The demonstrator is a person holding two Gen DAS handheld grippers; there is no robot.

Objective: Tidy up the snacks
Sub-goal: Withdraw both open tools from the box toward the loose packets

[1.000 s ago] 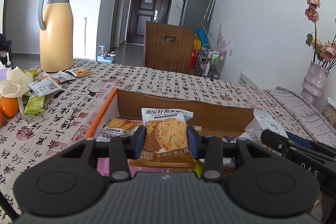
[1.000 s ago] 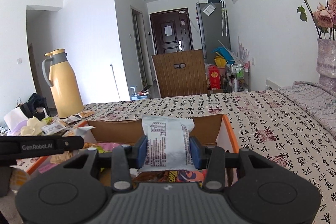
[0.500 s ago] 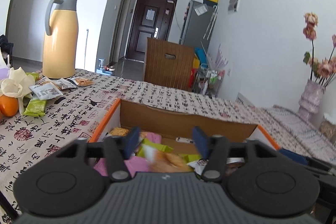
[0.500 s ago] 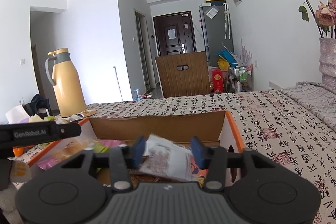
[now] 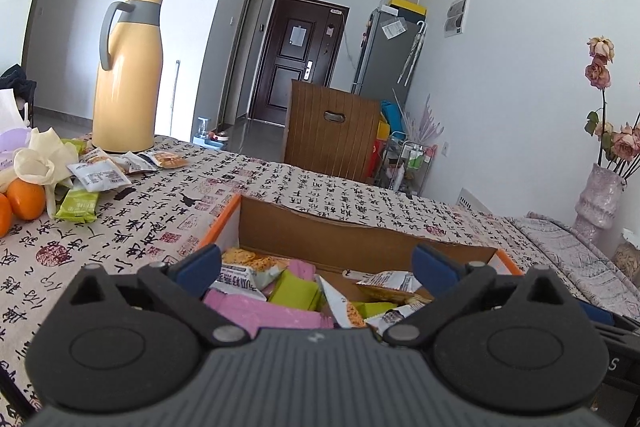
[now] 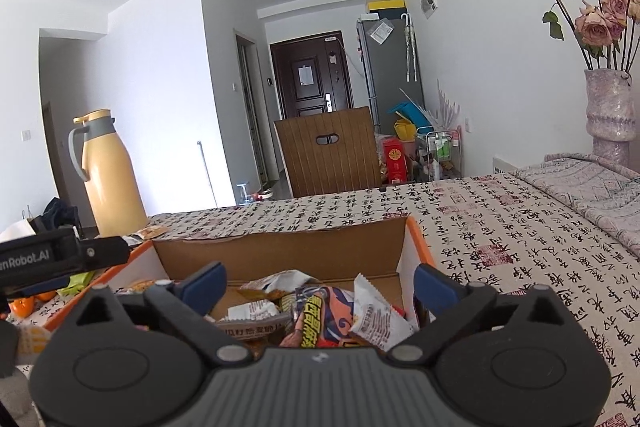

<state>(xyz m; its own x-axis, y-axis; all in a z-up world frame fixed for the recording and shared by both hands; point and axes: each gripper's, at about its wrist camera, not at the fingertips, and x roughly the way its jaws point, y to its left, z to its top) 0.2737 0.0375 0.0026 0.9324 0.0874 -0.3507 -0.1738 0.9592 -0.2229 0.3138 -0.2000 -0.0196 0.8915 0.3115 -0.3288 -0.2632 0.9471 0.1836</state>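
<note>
An open cardboard box (image 5: 340, 231) with orange edges sits on the patterned tablecloth and holds several snack packets, pink, green and white. My left gripper (image 5: 316, 265) is open and empty above the box's left half. My right gripper (image 6: 320, 281) is open and empty above the box's right half (image 6: 280, 253), over a white packet (image 6: 380, 321) and an orange-red one (image 6: 316, 319). More loose snack packets (image 5: 100, 177) lie on the table at the far left.
A yellow thermos jug (image 5: 128, 75) stands at the far left, with oranges (image 5: 24, 199) and a cloth flower near it. A vase of dried roses (image 6: 610, 107) stands at the right. A wooden chair back (image 5: 332, 135) rises beyond the table.
Both grippers opened and let go of their packets, which dropped into the box. Both grippers then rose and tilted up a little.
</note>
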